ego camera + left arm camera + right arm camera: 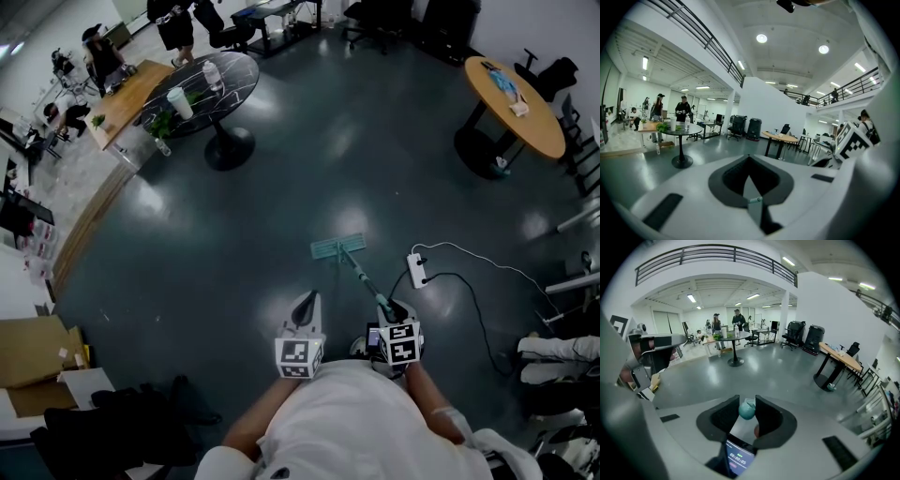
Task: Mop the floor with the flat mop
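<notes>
Pinches the teal handle end of the flat mop [337, 247] between the right gripper [746, 409] jaws; holds the left gripper [749, 161] just left of it, jaws pressed together on nothing; rests the mop head flat on the dark floor [281, 169], farther out than both grippers, left of a white power strip [417, 269].

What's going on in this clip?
A person holds a flat mop's teal handle in the right gripper, jaws shut on its rounded end. The pale green mop head lies flat on the dark grey floor ahead. The left gripper is shut, empty. A white power strip lies nearby.
</notes>
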The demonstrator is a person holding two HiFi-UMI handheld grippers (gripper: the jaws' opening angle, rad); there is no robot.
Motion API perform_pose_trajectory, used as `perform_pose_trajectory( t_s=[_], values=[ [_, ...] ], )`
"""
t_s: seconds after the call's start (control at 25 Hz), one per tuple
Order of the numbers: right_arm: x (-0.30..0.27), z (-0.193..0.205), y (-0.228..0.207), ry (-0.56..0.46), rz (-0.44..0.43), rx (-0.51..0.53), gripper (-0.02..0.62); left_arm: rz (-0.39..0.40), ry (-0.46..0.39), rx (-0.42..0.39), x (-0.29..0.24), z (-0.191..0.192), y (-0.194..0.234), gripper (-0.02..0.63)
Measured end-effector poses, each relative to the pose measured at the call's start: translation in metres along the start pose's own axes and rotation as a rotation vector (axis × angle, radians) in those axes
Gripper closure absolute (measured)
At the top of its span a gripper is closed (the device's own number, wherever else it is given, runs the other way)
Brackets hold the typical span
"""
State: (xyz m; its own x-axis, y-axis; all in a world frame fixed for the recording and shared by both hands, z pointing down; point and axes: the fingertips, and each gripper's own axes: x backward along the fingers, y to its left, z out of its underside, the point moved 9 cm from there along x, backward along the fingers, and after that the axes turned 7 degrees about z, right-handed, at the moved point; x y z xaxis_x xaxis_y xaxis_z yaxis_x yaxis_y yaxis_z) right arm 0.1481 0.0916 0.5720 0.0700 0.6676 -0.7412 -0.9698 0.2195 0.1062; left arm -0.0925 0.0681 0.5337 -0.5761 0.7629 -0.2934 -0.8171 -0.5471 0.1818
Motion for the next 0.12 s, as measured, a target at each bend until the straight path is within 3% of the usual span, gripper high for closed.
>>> perform_pose_trajectory(
  t_s=[0.12],
  values=[
    [-0.0013, -0.0013, 0.0021, -0.011, -0.003, -0.002, 0.485, 0.0, 0.001, 0.0, 0.0, -0.0002, 0.0009, 0.601]
  ],
)
